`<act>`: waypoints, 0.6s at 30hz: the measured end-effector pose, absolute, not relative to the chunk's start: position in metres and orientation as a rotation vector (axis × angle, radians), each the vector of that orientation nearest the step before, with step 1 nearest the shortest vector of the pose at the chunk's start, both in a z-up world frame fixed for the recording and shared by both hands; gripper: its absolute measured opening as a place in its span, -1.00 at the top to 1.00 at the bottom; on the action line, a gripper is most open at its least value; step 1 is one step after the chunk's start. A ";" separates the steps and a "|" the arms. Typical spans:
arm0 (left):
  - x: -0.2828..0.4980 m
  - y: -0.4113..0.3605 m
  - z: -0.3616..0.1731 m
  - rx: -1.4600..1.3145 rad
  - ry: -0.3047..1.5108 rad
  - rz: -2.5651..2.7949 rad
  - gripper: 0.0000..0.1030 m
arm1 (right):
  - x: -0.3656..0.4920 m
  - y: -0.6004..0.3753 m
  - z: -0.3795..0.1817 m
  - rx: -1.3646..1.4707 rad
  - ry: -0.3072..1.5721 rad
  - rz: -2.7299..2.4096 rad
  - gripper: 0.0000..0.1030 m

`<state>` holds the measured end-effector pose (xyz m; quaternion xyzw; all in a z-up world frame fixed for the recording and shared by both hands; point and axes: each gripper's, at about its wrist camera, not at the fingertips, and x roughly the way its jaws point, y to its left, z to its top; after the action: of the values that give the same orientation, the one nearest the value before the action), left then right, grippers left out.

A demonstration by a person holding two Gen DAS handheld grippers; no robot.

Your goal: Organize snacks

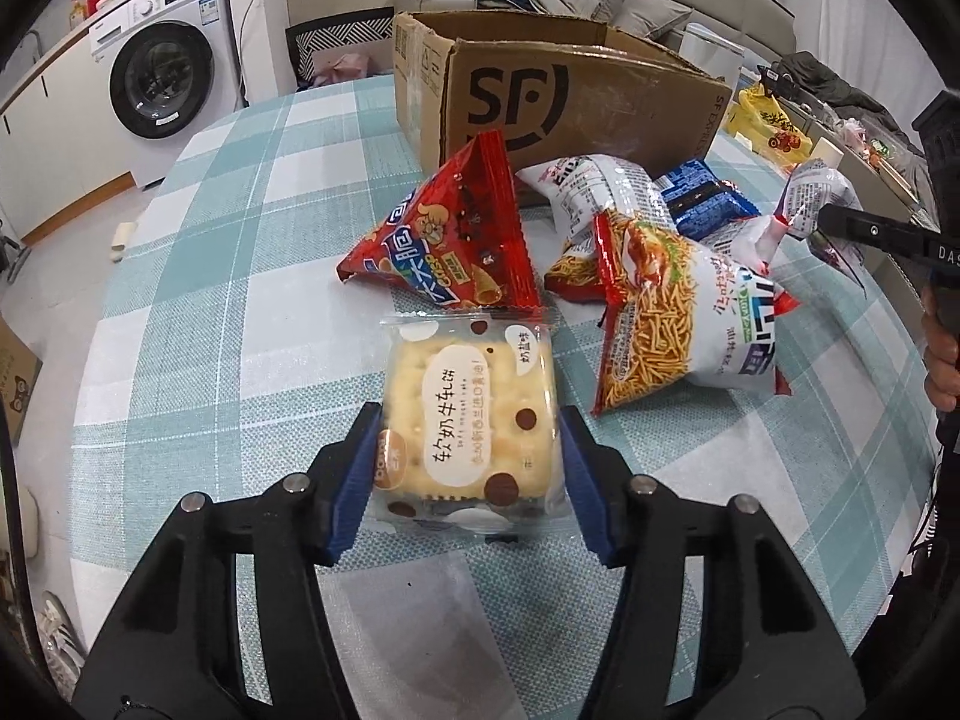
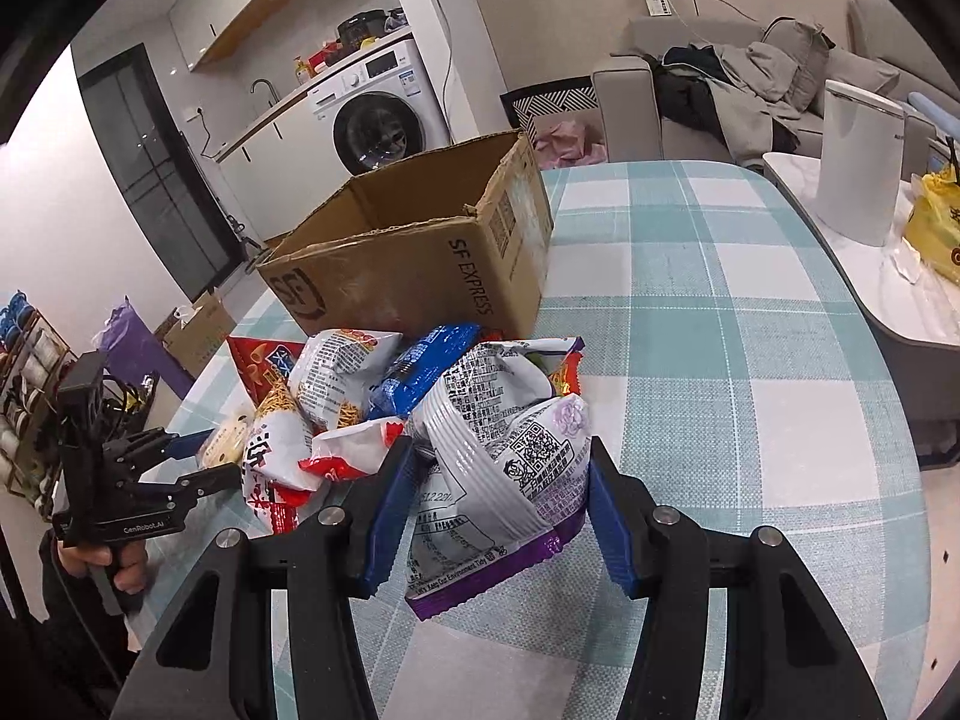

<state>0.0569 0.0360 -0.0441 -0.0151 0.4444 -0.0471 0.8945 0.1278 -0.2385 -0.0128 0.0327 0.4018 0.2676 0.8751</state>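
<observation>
So far the cardboard box [image 2: 420, 252] looks empty, with the snacks still heaped on the table [image 2: 720, 360] before it. My left claw [image 1: 468, 468] pinches the cracker pack [image 1: 468, 414], my right claw [image 2: 498, 510] pinches a white-and-purple bag [image 2: 510, 468]; everything remains to box.

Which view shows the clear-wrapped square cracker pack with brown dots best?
The left wrist view: the clear-wrapped square cracker pack with brown dots lies in the centre, its label readable, between the blue pads of the left hand-held gripper. The right wrist view shows only a pale sliver at the far left, behind other snack bags.
</observation>
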 end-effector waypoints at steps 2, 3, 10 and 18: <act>0.056 0.037 -0.042 -0.040 0.914 -0.097 -0.06 | 0.127 -0.239 -0.013 0.071 0.837 0.559 -0.07; 0.055 0.038 -0.040 -0.043 0.909 -0.096 -0.06 | 0.127 -0.239 -0.013 0.072 0.836 0.560 -0.07; 0.048 0.041 -0.025 -0.062 0.858 -0.101 -0.06 | 0.126 -0.241 -0.008 0.087 0.814 0.556 -0.07; 0.039 0.046 -0.005 -0.107 0.789 -0.100 -0.06 | 0.121 -0.245 0.006 0.122 0.750 0.563 -0.07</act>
<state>0.0393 0.0456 -0.0045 -0.0522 0.3838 -0.0488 0.9206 0.1206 -0.2449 0.0058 0.0586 0.3613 0.2713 0.8902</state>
